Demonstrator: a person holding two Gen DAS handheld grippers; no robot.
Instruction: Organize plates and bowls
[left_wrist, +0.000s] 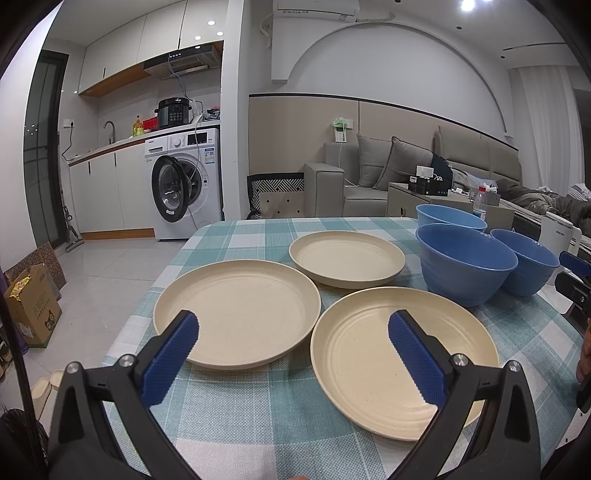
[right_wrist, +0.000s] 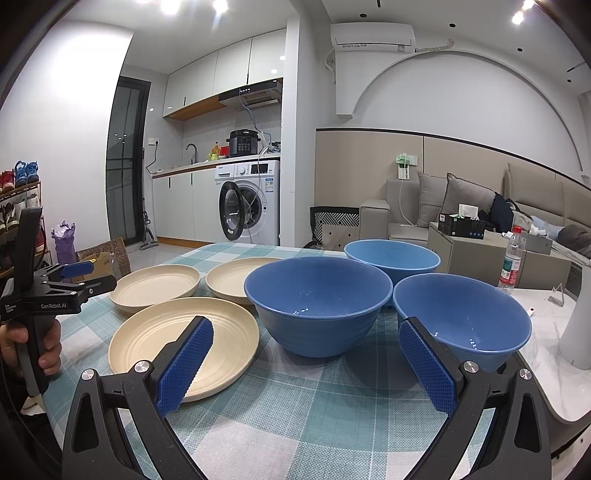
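From the left wrist view, my left claw (left_wrist: 293, 354) is spread wide with nothing between its blue pads, hovering over the near edge of the counter (left_wrist: 258, 413). Taking the middle blue bowl (left_wrist: 466, 264) as landmark: 3 cream plates lie to its left, the nearest plate (left_wrist: 369, 365) just in front of it, the left plate (left_wrist: 236, 314) beyond that, the far plate (left_wrist: 346, 258) beside the bowl. 2 more bowls flank it, the back bowl (left_wrist: 450, 218) behind and the right bowl (left_wrist: 526, 266) touching or nearly so. I judge the shallow rims risky: a pad sliding under 1 plate could shove it into its neighbour, since they sit almost edge to edge. I can read no writing here.

From the right wrist view, my right claw (right_wrist: 306, 365) is equally wide and holds nothing, aimed between the middle blue bowl (right_wrist: 317, 306) and the right bowl (right_wrist: 461, 317). A careless closing could knock either, and the right bowl sits near the counter's edge. The other gripper's body reads "GenRobot.AI" (right_wrist: 53, 305); its smaller label is too small to read.
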